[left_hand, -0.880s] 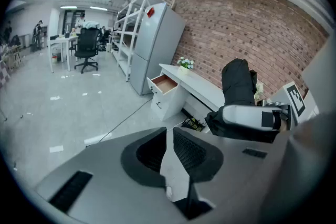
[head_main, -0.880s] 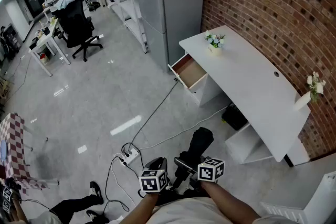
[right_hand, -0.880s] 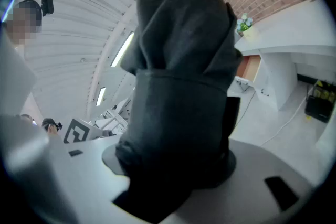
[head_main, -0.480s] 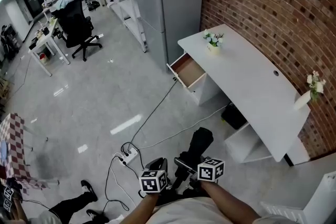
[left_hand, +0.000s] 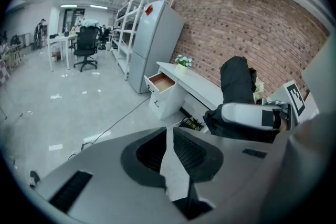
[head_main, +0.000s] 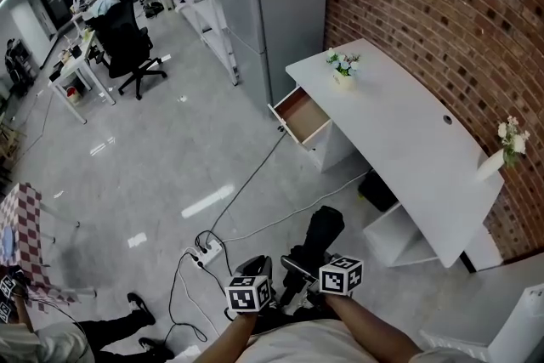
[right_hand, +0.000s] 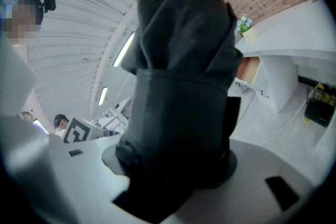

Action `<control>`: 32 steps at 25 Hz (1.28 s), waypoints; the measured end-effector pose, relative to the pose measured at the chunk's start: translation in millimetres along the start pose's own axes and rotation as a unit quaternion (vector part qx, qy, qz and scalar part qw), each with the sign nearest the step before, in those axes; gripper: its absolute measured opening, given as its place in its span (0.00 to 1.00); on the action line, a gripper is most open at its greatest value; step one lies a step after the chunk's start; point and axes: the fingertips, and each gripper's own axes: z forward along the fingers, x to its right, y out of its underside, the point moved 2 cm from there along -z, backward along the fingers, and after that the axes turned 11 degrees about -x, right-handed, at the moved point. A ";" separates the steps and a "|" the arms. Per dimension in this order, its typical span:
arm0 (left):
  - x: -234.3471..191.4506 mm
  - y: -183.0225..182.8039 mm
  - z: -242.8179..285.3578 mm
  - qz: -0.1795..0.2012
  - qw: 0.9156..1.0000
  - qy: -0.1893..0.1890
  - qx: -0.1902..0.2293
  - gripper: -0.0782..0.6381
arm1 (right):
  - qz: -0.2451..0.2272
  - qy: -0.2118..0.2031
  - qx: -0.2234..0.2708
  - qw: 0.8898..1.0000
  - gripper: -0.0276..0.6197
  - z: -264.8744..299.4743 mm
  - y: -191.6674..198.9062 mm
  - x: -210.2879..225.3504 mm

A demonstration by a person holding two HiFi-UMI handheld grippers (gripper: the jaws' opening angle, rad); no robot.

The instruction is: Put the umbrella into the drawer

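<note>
Carrying step: the right gripper (head_main: 302, 266) has its jaws clamped on the folded black umbrella (right_hand: 184, 86); the left gripper (left_hand: 169, 139) has its jaws nearly together, empty. The open drawer (head_main: 304, 116) under the tabletop (head_main: 399, 132) is well apart, so the next move is probably to approach and lower the umbrella in

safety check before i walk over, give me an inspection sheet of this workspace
surface: white desk, bare apart from flowers
job's things: black folded umbrella held up ahead of the person; drawer at the desk's far end, pulled open, looks empty
clutter: flower pot near the drawer end; flower vase at the other end; dark object under the desk
grippers: right gripper shut on the umbrella; left gripper jaws together, nothing between
cables: power strip on the floor; cable runs toward the drawer
surroundings: brick wall, grey cabinet, office chair
</note>
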 end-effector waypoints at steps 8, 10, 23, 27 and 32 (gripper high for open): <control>24.6 -2.3 11.5 -0.006 1.000 -0.011 0.016 0.17 | -0.015 -0.008 -0.006 1.000 0.45 -18.9 -1.5 17.3; 29.7 -0.9 13.7 -0.008 1.000 -0.012 0.016 0.17 | -0.010 -0.012 -0.008 1.000 0.45 -22.9 -1.0 20.9; 21.6 -20.3 34.5 -0.018 1.000 -0.006 0.014 0.17 | -0.003 -0.008 -0.020 1.000 0.45 -11.0 -17.5 38.7; 4.6 -37.2 44.8 -0.023 1.000 -0.001 0.008 0.17 | -0.002 -0.001 -0.024 1.000 0.45 4.1 -33.4 45.3; -19.4 -69.8 56.4 -0.013 1.000 0.011 0.005 0.17 | 0.007 0.012 -0.022 1.000 0.45 31.5 -59.2 53.1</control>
